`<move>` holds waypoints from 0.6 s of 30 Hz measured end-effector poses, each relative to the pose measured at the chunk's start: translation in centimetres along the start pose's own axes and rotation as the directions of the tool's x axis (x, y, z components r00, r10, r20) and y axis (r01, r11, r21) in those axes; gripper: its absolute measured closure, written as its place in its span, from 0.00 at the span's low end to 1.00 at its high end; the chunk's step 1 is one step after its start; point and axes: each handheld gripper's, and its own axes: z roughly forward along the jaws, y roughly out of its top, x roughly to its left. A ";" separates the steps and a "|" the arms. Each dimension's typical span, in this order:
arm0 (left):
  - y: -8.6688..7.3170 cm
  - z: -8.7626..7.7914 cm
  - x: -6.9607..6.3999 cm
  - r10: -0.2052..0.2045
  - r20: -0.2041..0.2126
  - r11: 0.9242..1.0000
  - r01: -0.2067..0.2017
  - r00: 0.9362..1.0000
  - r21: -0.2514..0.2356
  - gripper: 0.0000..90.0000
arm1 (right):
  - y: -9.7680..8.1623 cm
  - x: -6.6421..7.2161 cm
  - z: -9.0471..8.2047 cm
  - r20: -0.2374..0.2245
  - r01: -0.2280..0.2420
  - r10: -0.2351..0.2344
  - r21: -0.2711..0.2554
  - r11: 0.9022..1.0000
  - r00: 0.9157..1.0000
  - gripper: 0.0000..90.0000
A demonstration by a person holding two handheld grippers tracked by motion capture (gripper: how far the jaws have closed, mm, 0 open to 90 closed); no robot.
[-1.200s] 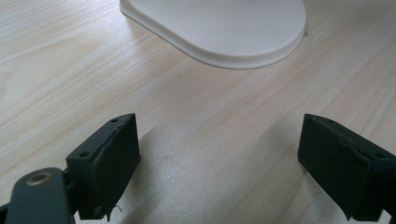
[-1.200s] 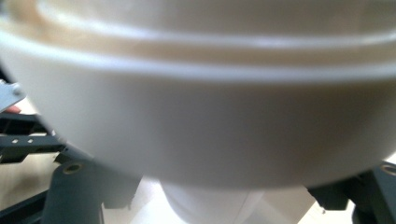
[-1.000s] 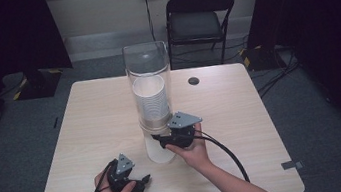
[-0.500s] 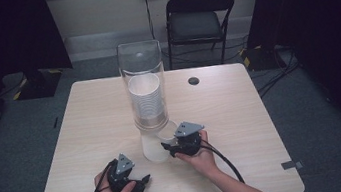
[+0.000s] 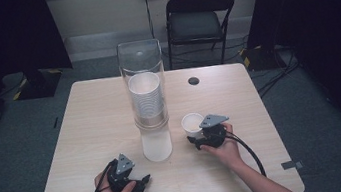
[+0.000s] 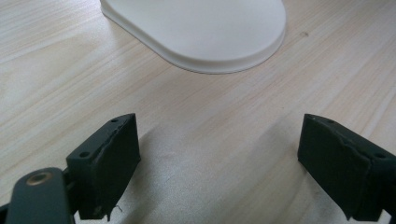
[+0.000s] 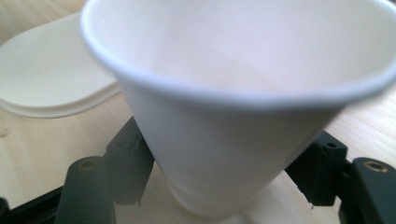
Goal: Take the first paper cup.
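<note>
the white paper cup [image 5: 192, 122] stands upright on the worktop [image 5: 86, 123], right of centre in the high view, and carries no readable print. the right claw [image 7: 219, 179] has just been opening, the cup between its jaws; the pads seem barely clear of it. the left claw [image 6: 219, 163], lower left, is spread wide over bare wood near the dispenser [image 5: 145, 92] base.

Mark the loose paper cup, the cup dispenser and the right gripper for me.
paper cup [image 5: 192, 122], high view, on its open rim and white inside.
cup dispenser [image 5: 141, 65], high view, on the clear tube above the stacked cups.
right gripper [image 7: 219, 175], right gripper view, midway between its black fingertips, which flank the cup.
</note>
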 end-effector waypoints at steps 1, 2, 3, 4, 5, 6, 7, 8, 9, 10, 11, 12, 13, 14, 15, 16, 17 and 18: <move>0.0 0.0 0.0 0.000 0.000 1.000 0.000 1.000 0.000 0.14 | -0.1 -0.3 0.1 -0.006 -0.022 0.022 0.003 1.000 1.000 0.33; 0.0 0.0 0.0 0.000 0.000 1.000 0.000 1.000 0.001 0.14 | -0.2 -0.5 0.1 -0.001 -0.029 0.029 0.001 1.000 1.000 0.32; 0.0 0.0 0.0 0.000 0.000 1.000 0.000 1.000 0.000 0.14 | -0.2 -0.7 0.2 0.012 -0.023 0.023 0.003 1.000 1.000 0.30; 0.0 0.0 0.0 0.001 0.000 1.000 -0.001 1.000 0.001 0.14 | -0.3 -0.9 0.2 0.029 -0.023 0.023 0.006 1.000 0.999 0.27; 0.0 0.0 0.0 0.001 0.000 1.000 -0.001 1.000 0.001 0.14 | -0.3 -0.9 0.2 0.029 -0.023 0.023 0.006 1.000 0.999 0.27; 0.0 0.0 0.0 0.001 0.000 1.000 -0.001 1.000 0.001 0.14 | -0.4 -1.3 0.3 0.029 -0.055 0.055 -0.001 0.998 0.998 0.26; 0.0 0.0 0.0 0.001 0.000 1.000 -0.001 1.000 0.001 0.14 | -0.4 -1.3 0.3 0.029 -0.055 0.055 -0.001 0.998 0.998 0.26; 0.0 0.0 0.0 0.000 0.000 1.000 0.000 1.000 0.000 0.14 | -0.4 -1.4 0.3 0.045 -0.063 0.063 0.005 0.998 0.997 0.23; 0.0 0.0 0.0 0.000 0.000 1.000 0.000 1.000 0.000 0.14 | -0.4 -1.4 0.3 0.045 -0.063 0.063 0.005 0.998 0.997 0.23; 0.0 0.0 0.0 0.000 0.000 1.000 0.000 1.000 0.000 0.14 | -0.4 -1.2 0.1 0.078 -0.049 0.048 0.015 0.999 0.996 0.18; 0.0 0.0 0.0 0.000 0.000 1.000 0.000 1.000 0.000 0.14 | -0.5 -1.2 -0.1 0.079 -0.049 0.047 0.017 0.999 0.996 0.17; 0.0 0.0 0.0 0.000 0.000 1.000 0.000 1.000 0.000 0.14 | -0.5 -1.2 -0.1 0.079 -0.049 0.047 0.017 0.999 0.996 0.17; 0.0 0.0 0.0 0.000 0.000 1.000 0.000 1.000 0.000 0.14 | -0.5 -1.2 -0.4 0.075 -0.047 0.045 0.020 0.999 0.996 0.17; 0.0 0.0 0.0 0.000 0.000 1.000 0.000 1.000 0.000 0.14 | -0.6 -1.3 -1.2 0.052 -0.050 0.048 0.021 0.999 0.997 0.16; 0.0 0.0 0.0 0.000 0.000 1.000 0.000 1.000 0.000 0.14 | -0.6 -1.3 -1.2 0.052 -0.050 0.048 0.021 0.999 0.997 0.16; 0.0 0.0 0.0 0.000 0.000 1.000 0.000 1.000 0.000 0.14 | -0.8 -1.2 -2.0 0.040 -0.046 0.044 0.027 0.999 0.998 0.16; 0.0 0.0 0.0 0.000 0.000 1.000 0.000 1.000 0.000 0.14 | -0.8 -1.2 -2.0 0.040 -0.046 0.044 0.027 0.999 0.998 0.16; 0.0 0.0 0.0 0.000 0.000 1.000 0.000 1.000 0.000 0.14 | -0.9 -1.1 -2.4 0.039 -0.035 0.034 0.026 0.999 0.999 0.17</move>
